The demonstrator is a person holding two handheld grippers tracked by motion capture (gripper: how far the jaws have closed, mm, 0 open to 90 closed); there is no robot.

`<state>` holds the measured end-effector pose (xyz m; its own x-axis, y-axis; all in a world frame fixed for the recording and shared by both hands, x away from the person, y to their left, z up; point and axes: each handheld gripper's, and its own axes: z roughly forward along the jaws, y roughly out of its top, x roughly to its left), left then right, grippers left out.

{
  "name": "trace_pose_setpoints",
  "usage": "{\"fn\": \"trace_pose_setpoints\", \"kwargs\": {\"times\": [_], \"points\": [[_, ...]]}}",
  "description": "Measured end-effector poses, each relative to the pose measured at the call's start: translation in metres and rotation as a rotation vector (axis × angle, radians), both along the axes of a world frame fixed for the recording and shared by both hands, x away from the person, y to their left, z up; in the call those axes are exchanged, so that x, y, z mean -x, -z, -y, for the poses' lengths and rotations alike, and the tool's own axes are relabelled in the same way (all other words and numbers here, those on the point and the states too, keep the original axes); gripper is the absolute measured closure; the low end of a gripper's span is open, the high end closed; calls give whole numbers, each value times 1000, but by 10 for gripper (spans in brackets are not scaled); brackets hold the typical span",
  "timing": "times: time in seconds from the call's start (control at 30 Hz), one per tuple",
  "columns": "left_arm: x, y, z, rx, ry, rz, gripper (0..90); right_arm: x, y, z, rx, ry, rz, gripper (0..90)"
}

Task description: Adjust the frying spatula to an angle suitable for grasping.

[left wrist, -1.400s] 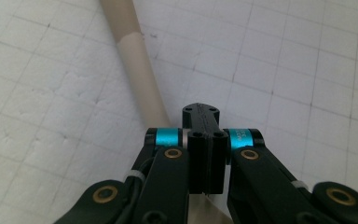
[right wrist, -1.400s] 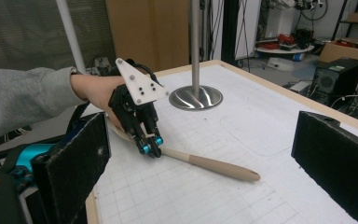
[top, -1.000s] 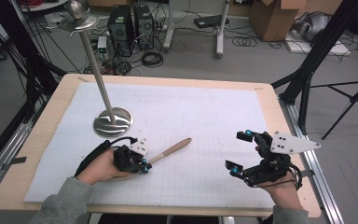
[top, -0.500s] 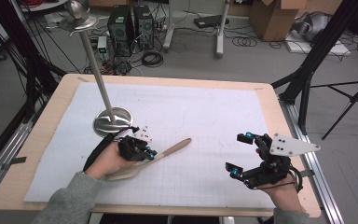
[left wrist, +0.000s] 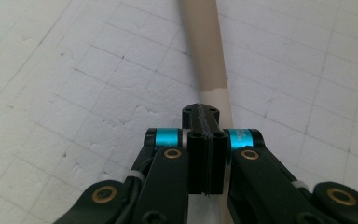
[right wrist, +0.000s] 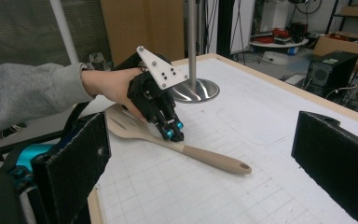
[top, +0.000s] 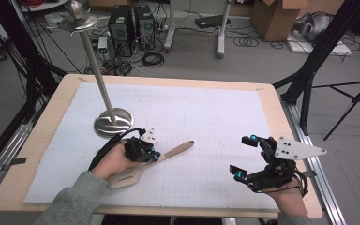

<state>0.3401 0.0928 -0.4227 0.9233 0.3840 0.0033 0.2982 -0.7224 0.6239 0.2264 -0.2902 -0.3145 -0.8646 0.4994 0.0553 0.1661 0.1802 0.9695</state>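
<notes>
A beige spatula (top: 172, 153) lies flat on the white gridded mat (top: 206, 112), blade toward the near left, handle pointing right and away. My left gripper (top: 155, 157) is shut, its tips over the spatula's neck. In the left gripper view the closed jaws (left wrist: 204, 114) meet above the handle (left wrist: 207, 51), with nothing between them. From the right gripper view, the left gripper (right wrist: 173, 135) points down onto the spatula (right wrist: 205, 157); whether it touches I cannot tell. My right gripper (top: 243, 157) is open near the front right of the table, holding nothing, and its pads (right wrist: 74, 163) frame that view.
A metal stand with a round base (top: 113, 122) and a tall leaning pole stands just behind the left hand, and its base (right wrist: 196, 89) is seen in the right gripper view too. The wooden table edge (top: 281, 117) borders the mat. Computers, cables and tripod legs are on the floor beyond.
The left hand has shifted a little right and away along the spatula, uncovering the blade at the near left. The spatula and the right gripper have not moved.
</notes>
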Motion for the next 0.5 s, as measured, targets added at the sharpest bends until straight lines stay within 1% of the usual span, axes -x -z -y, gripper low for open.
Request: {"fn": "trace_pose_setpoints", "kwargs": {"times": [0.07, 0.13, 0.17, 0.27, 0.3, 0.33, 0.37, 0.4, 0.43, 0.5], "points": [[0, 1, 0, 3, 6, 1, 895, 0, 0, 0, 0, -2, -4, 34], [1, 0, 0, 2, 21, 9, 895, -1, 0, -1, 0, -6, 3, 33], [1, 0, 1, 8, 23, 10, 895, 0, 0, -1, -1, -6, -5, 34], [2, 0, 1, 12, 51, 9, 895, -1, 1, -1, 4, -5, 0, 34], [3, 0, 2, 19, 52, 7, 896, -1, 1, -1, 4, -5, -4, 34], [3, 0, 2, 19, 52, 7, 895, -1, 1, -1, 4, -5, -4, 34], [3, 0, 2, 15, 62, 11, 895, -1, 1, -1, 4, -6, -5, 34], [4, 1, 3, 24, 60, 7, 895, -1, 1, -2, 5, -6, -5, 33], [4, 1, 4, 10, 68, 8, 895, -1, 1, -2, 3, -5, -7, 34], [4, 2, 4, 6, 70, 15, 895, -1, 1, -1, 5, -5, -6, 33]]}}
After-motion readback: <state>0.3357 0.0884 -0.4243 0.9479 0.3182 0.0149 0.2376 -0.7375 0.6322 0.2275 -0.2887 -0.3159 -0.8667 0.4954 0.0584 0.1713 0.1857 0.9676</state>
